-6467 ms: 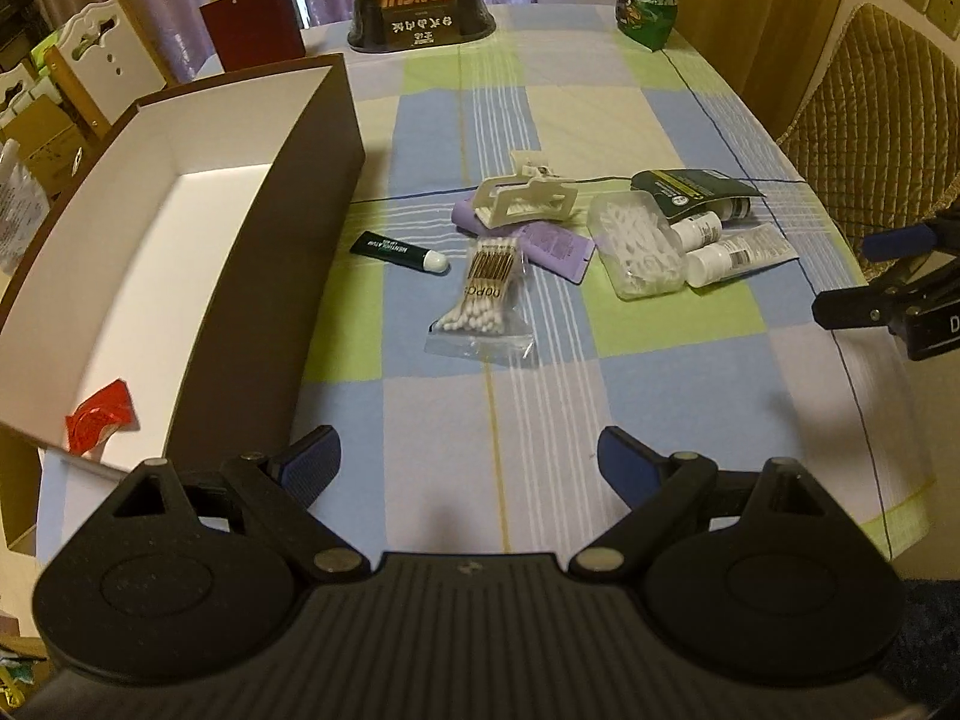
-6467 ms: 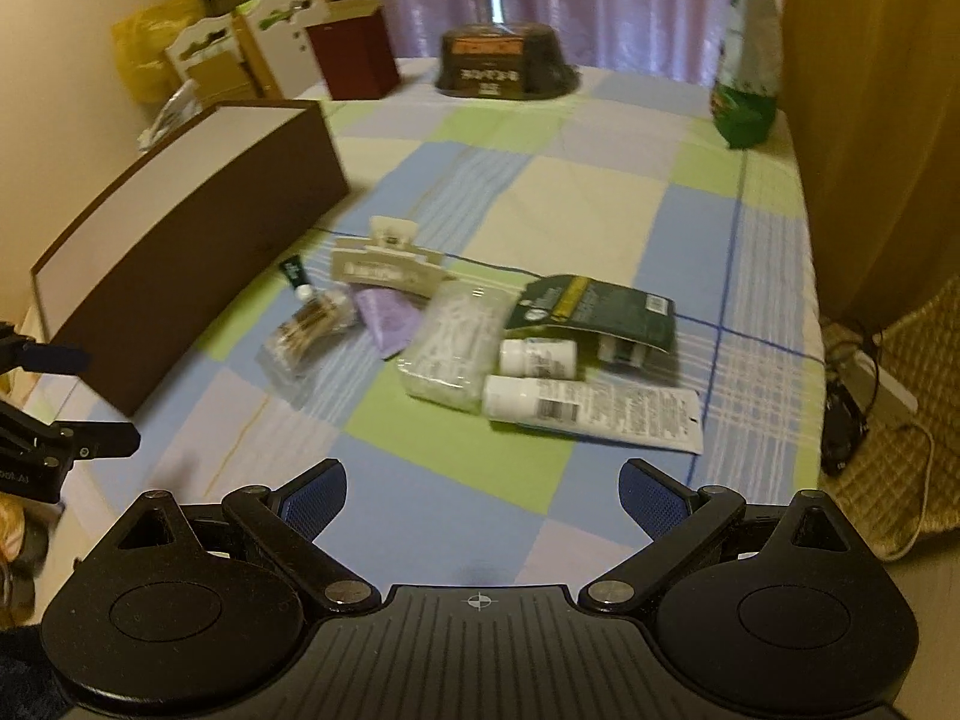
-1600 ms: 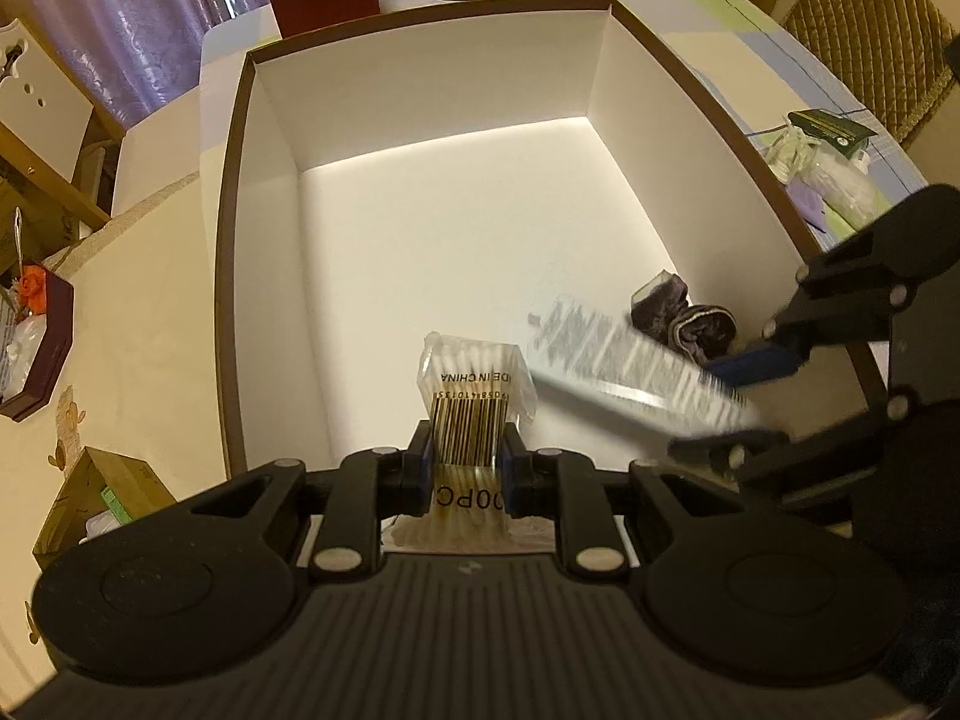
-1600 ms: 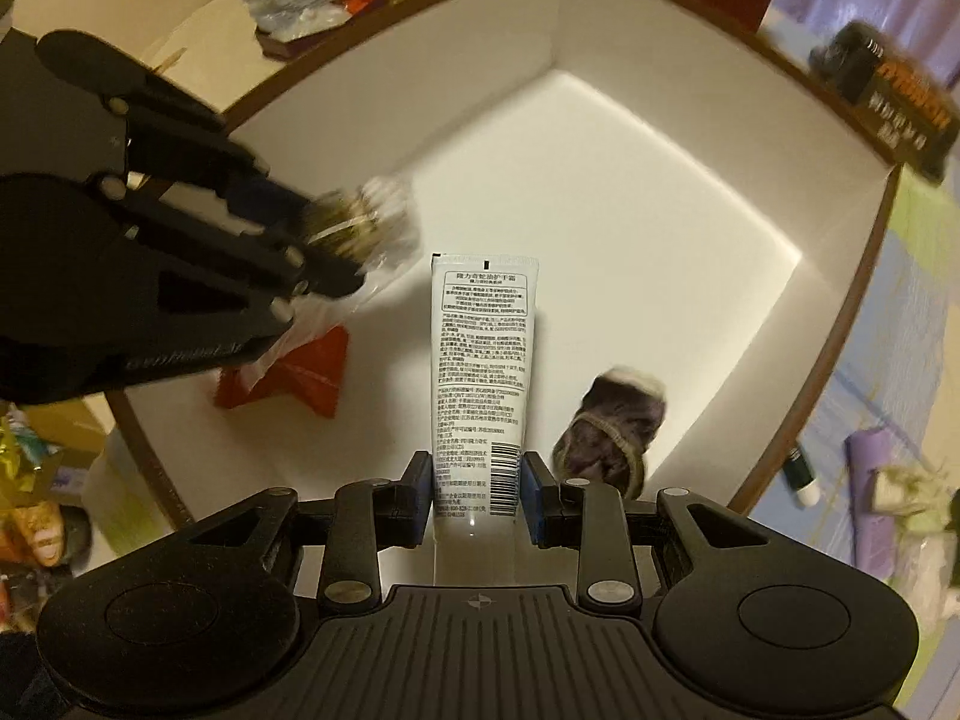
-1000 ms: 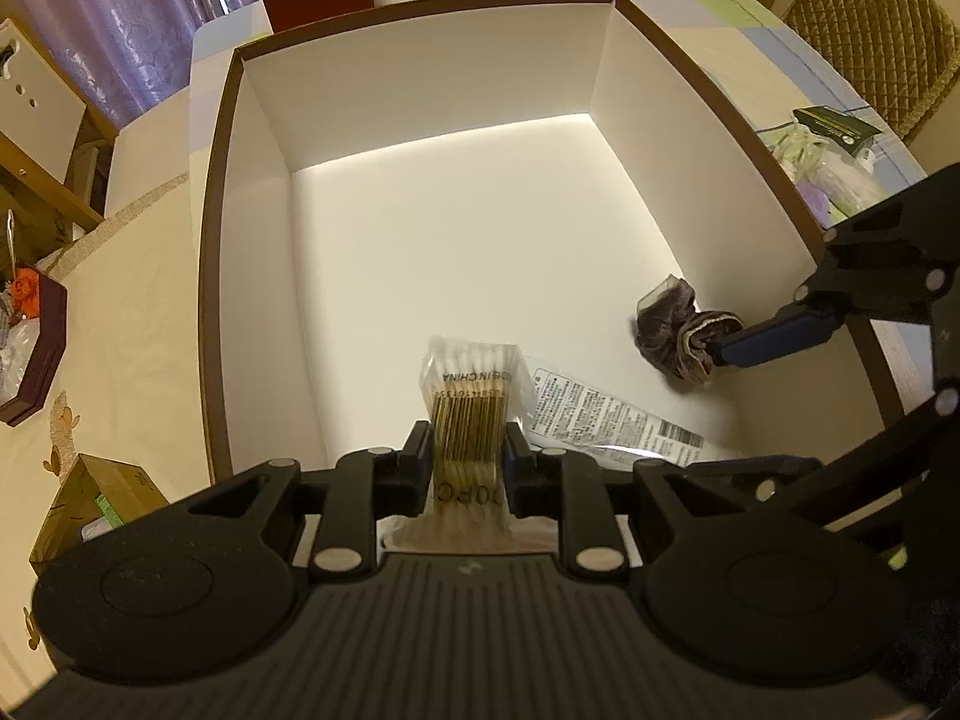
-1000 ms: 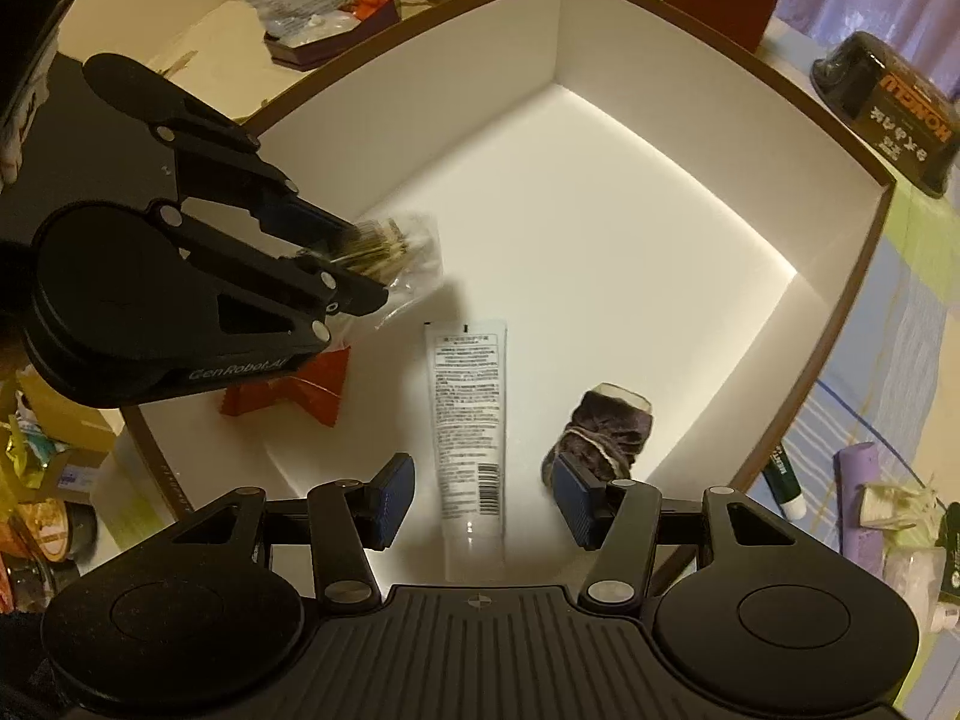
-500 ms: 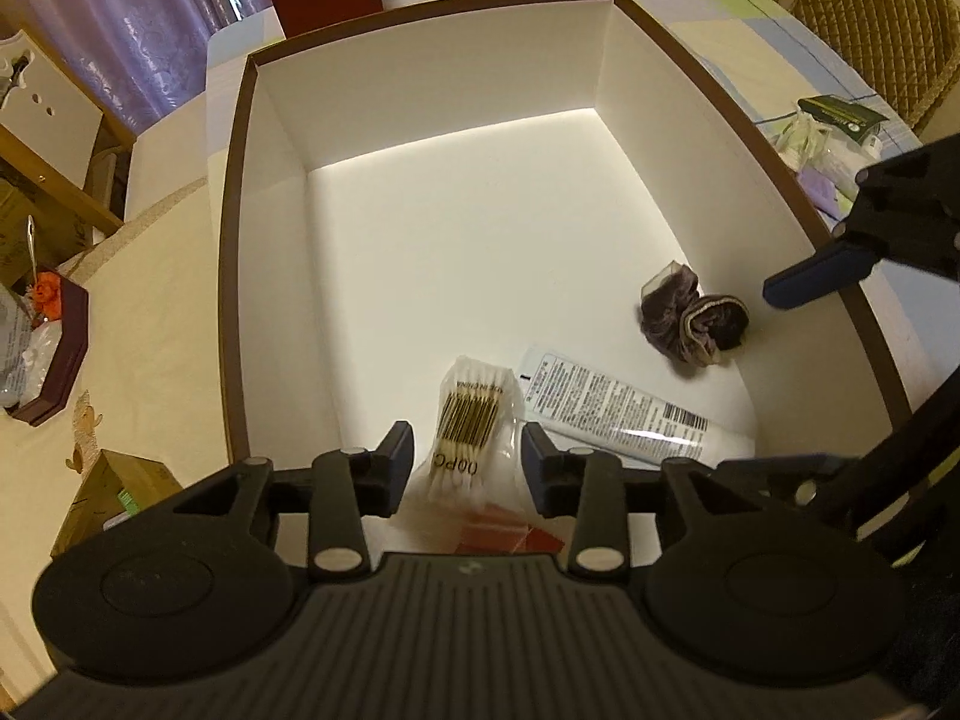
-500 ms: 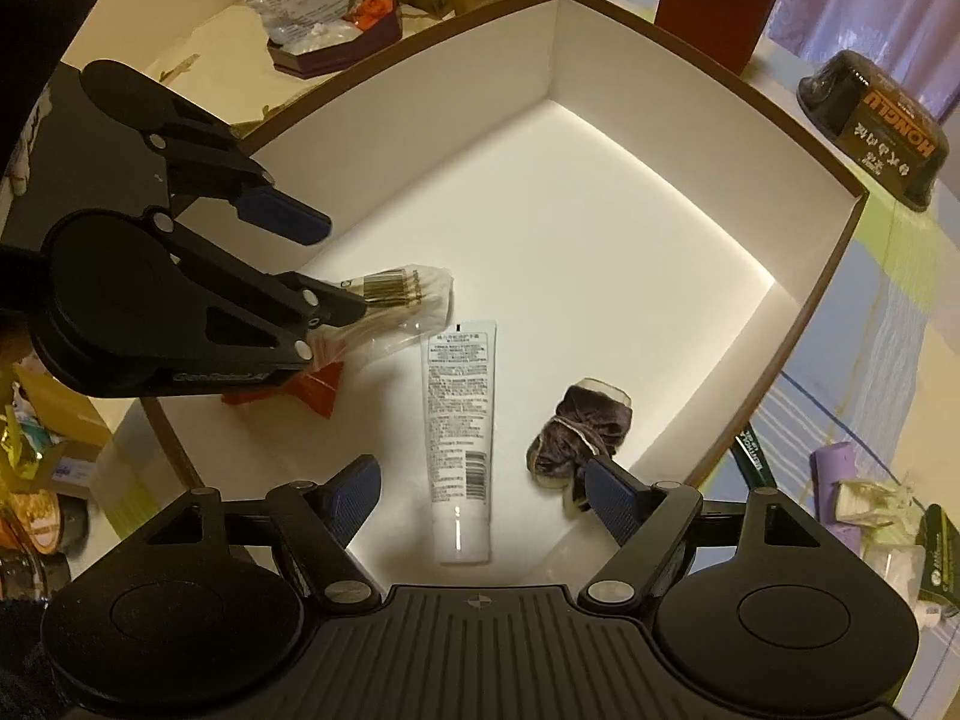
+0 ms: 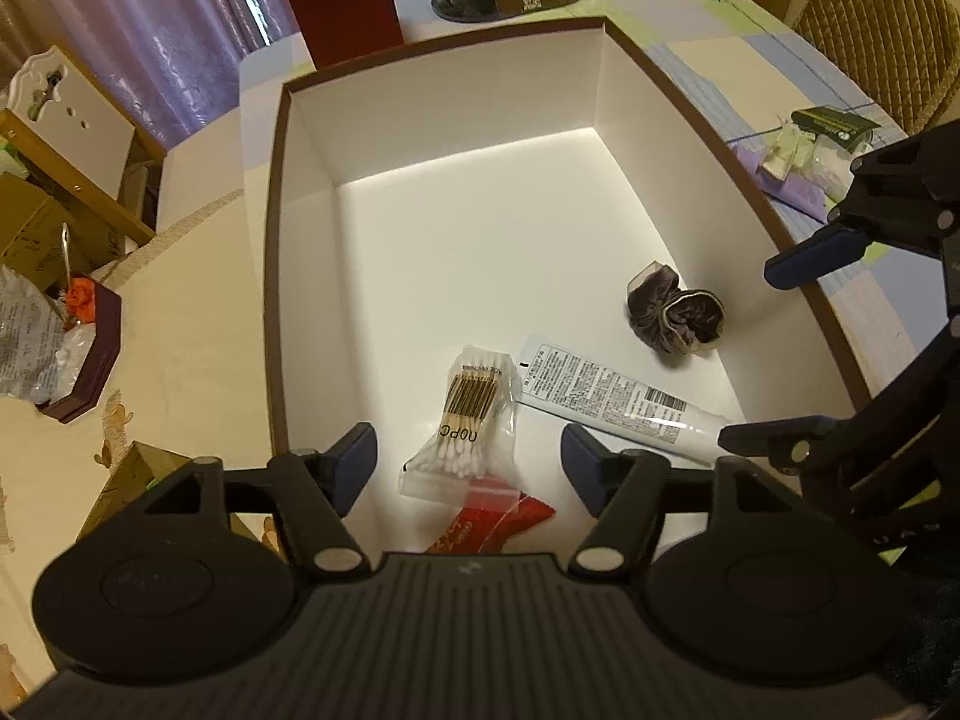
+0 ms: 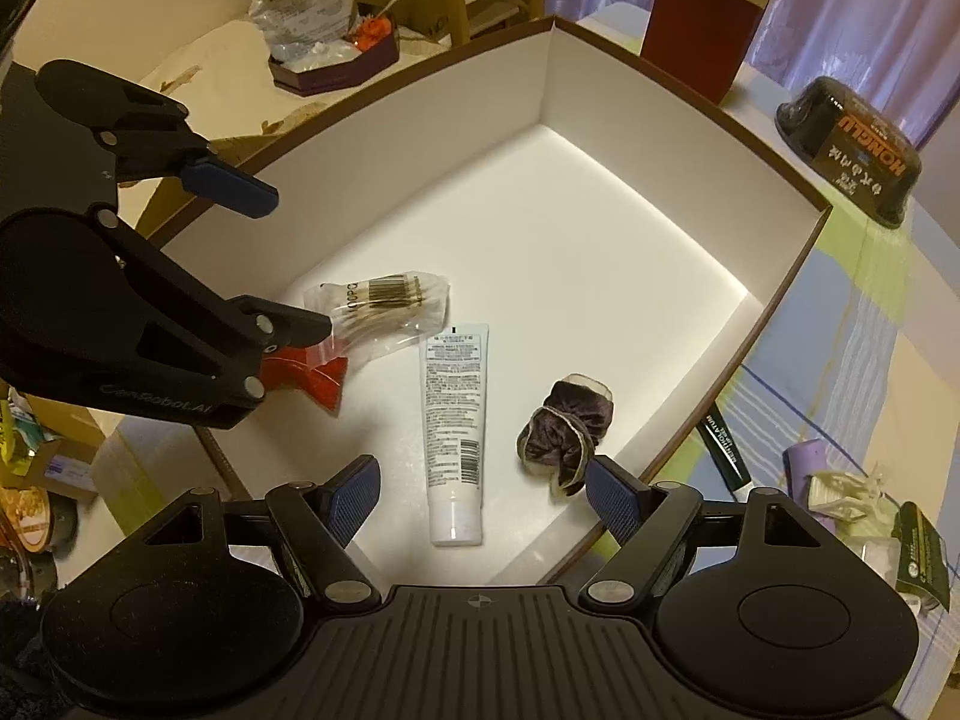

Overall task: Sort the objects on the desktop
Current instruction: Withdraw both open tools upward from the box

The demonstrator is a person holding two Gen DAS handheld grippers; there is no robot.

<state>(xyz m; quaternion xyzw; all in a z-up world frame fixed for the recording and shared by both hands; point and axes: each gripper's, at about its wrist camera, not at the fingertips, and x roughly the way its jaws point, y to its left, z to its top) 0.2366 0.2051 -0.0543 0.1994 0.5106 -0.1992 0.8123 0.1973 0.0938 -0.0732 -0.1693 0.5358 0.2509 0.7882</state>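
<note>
Both loads dropped: cotton swab bag (image 9: 474,414) and cream tube (image 10: 454,429) now lie in the box (image 9: 600,90). Left gripper (image 9: 468,462) and right gripper (image 10: 483,495) spread wide, empty. Remaining clutter (image 10: 840,495) sits right of the box, nearer the right gripper.

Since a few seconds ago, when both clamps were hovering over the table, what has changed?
The cotton swab packet and the white tube were carried from the tablecloth into the box. Both were released: the left gripper and right gripper now stand open above them. The purple scrunchie and red wrapper stay on the box floor; the remaining items stay on the tablecloth.
</note>
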